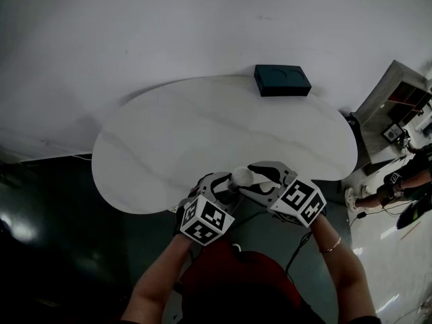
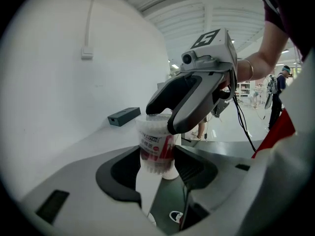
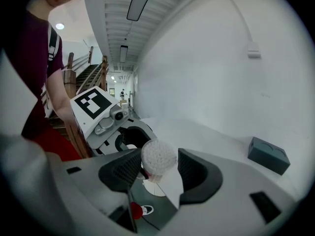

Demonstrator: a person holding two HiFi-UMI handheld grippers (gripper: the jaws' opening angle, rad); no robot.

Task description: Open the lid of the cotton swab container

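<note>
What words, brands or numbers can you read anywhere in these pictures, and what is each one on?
Cotton swab container, red and white label: there is print on it, but it is too blurred to read.
Left marker cube and right marker cube: black-and-white square patterns only, no letters or numbers.
Dark box: no print visible.

My left gripper [image 2: 156, 167] and right gripper [image 3: 157, 170] are light grey with black ribbed pads [image 2: 191, 168], each bearing a white cube [image 1: 204, 221] of black square markers. I wear a dark red top [image 1: 236, 279] and a thin bracelet [image 1: 331, 246].
</note>
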